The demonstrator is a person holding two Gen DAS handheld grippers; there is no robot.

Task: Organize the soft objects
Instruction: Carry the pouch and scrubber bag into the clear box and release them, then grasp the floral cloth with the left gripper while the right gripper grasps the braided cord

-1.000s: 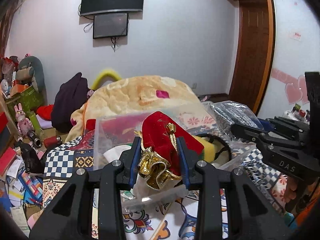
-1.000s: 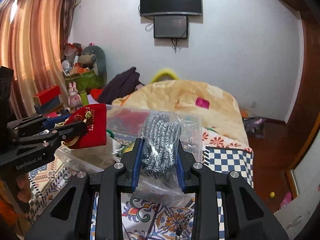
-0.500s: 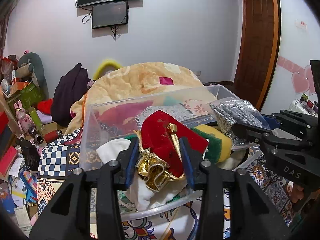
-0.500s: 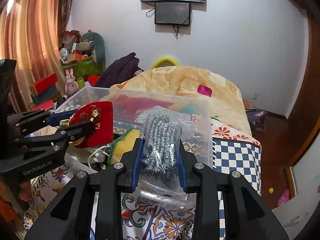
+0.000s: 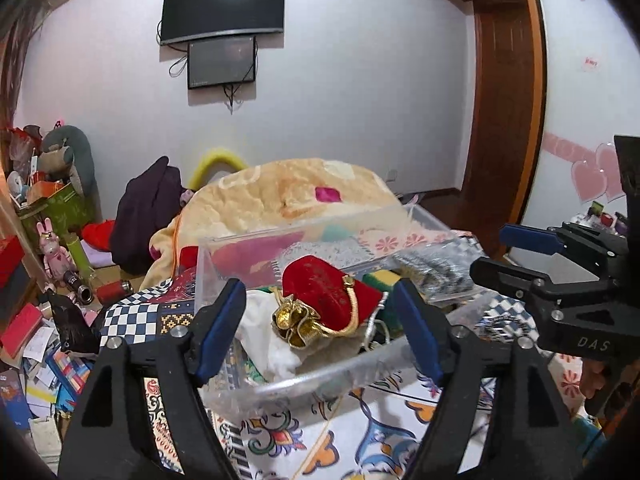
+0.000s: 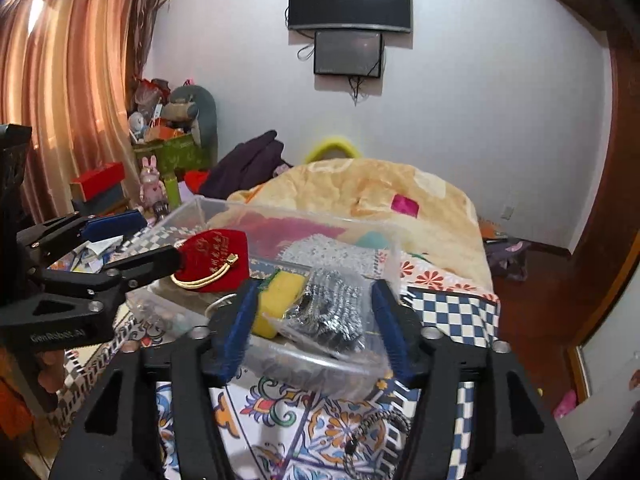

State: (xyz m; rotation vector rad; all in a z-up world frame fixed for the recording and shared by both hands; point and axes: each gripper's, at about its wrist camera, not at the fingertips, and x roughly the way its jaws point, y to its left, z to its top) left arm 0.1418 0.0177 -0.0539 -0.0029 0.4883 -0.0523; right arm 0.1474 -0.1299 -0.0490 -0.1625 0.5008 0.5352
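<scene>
**Both grippers spread wide at the clear bin, pouch and scourers lying inside**

The left gripper (image 5: 320,332) is seen at the near wall of the clear plastic bin (image 5: 224,248), its blue-padded jaws spread wide with nothing held between them. The red velvet pouch (image 5: 324,296), with gold trim and a gold cord, is seen lying inside the bin on top of a white cloth (image 5: 264,332), free of both pads. In the right wrist view the same pouch (image 6: 216,256) appears just behind the tip of the left gripper's nearer finger; whether they touch there cannot be told.

The right gripper (image 6: 312,324) is likewise held at the near rim of the bin (image 6: 280,216), jaws well apart and gripping nothing. The bag of steel-wool scourers (image 6: 328,312) is seen lying in the bin's right end, between the two blue pads; its loose plastic seems to drape over the near rim, though blur makes this uncertain. A yellow sponge with a green face (image 6: 276,300) lies just left of the scourers inside the bin.

The bin stands on a patterned cloth (image 6: 288,412), with a peach blanket (image 5: 288,196) heaped behind the bin's far wall
</scene>
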